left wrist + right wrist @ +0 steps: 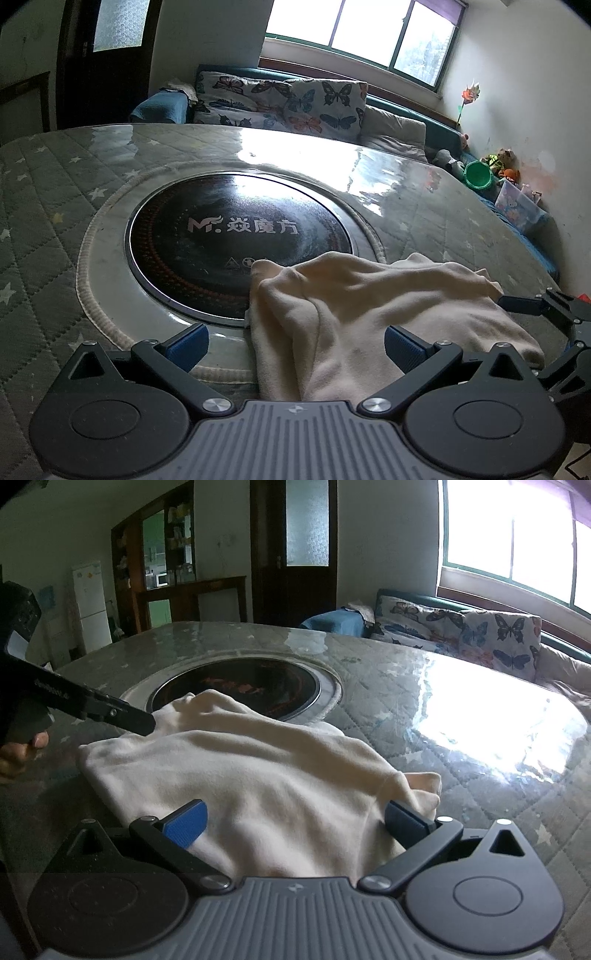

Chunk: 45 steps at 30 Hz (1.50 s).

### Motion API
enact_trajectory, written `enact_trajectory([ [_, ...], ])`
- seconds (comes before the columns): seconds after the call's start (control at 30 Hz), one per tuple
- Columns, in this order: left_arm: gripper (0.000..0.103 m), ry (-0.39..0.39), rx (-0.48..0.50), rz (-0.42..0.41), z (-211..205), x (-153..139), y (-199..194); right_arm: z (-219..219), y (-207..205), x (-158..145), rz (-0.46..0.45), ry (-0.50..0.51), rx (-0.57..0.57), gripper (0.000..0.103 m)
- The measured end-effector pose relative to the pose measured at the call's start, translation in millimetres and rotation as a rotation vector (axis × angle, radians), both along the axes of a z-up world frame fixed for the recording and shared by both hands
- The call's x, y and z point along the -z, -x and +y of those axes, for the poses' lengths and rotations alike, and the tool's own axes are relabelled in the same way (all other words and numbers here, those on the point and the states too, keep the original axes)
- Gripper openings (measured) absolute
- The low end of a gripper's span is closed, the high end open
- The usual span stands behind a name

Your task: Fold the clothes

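Garment point(369, 314) — lying between both spread tools.

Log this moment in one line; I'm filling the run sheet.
task: fold clothes | cream garment bunched on table | left gripper open | right gripper open

The garment point(369, 317) lies crumpled on the tabletop point(48, 221) at lower centre of both views, its far edge overlapping the near rim of the round cooktop point(236, 243) set into the tabletop's middle. Behind the tabletop a sofa point(399, 129) with butterfly cushions point(280, 103) runs under the window point(362, 29) — upper centre in the left wrist view, upper right in the right wrist view. A door point(295, 550) stands left of the sofa.
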<state>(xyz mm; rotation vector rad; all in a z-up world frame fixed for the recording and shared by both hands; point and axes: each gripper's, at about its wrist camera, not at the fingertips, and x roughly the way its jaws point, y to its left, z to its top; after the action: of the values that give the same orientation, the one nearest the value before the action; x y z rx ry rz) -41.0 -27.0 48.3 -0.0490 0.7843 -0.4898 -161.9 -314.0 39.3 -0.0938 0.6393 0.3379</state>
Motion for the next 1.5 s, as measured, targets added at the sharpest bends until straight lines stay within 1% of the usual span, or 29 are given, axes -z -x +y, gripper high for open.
enact_trajectory([
  [0.4,0.103,0.001,0.007,0.004,2,1,0,-6,0,-15,-0.006,-0.033,0.014,0.103],
  [0.73,0.103,-0.004,0.022,-0.005,2,1,0,-30,-4,-14,0.011,-0.067,0.116,0.103],
  [0.8,0.103,-0.003,0.024,-0.011,2,0,1,-34,-6,-14,0.019,-0.075,0.135,0.1],
  [0.9,0.103,0.004,0.027,-0.019,4,-1,3,-40,-6,-15,0.021,-0.088,0.164,0.099],
  [0.97,0.103,0.009,0.029,-0.021,4,-2,3,-44,-6,-15,0.022,-0.093,0.179,0.098],
  [1.0,0.103,0.006,0.027,-0.019,4,-1,2,-45,-6,-15,0.024,-0.096,0.186,0.095],
  [1.07,0.102,0.0,0.023,-0.016,4,-1,1,-50,-7,-13,0.036,-0.112,0.202,0.094],
  [1.2,0.102,0.01,0.016,0.001,5,1,-3,-58,-9,-9,0.066,-0.151,0.209,0.082],
  [1.27,0.098,0.008,0.017,0.009,5,2,-4,-61,-9,-8,0.077,-0.167,0.209,0.078],
  [1.3,0.096,0.004,0.018,0.014,4,3,-5,-61,-10,-7,0.081,-0.175,0.209,0.074],
  [1.33,0.095,0.003,0.017,0.02,4,4,-5,-62,-10,-7,0.084,-0.182,0.209,0.072],
  [1.4,0.092,0.002,0.015,0.032,4,6,-6,-64,-11,-6,0.09,-0.193,0.216,0.07],
  [1.43,0.089,0.001,0.013,0.037,3,7,-7,-66,-11,-5,0.094,-0.194,0.225,0.07],
  [1.5,0.087,-0.005,0.009,0.039,3,8,-6,-69,-12,-3,0.106,-0.207,0.235,0.067],
])
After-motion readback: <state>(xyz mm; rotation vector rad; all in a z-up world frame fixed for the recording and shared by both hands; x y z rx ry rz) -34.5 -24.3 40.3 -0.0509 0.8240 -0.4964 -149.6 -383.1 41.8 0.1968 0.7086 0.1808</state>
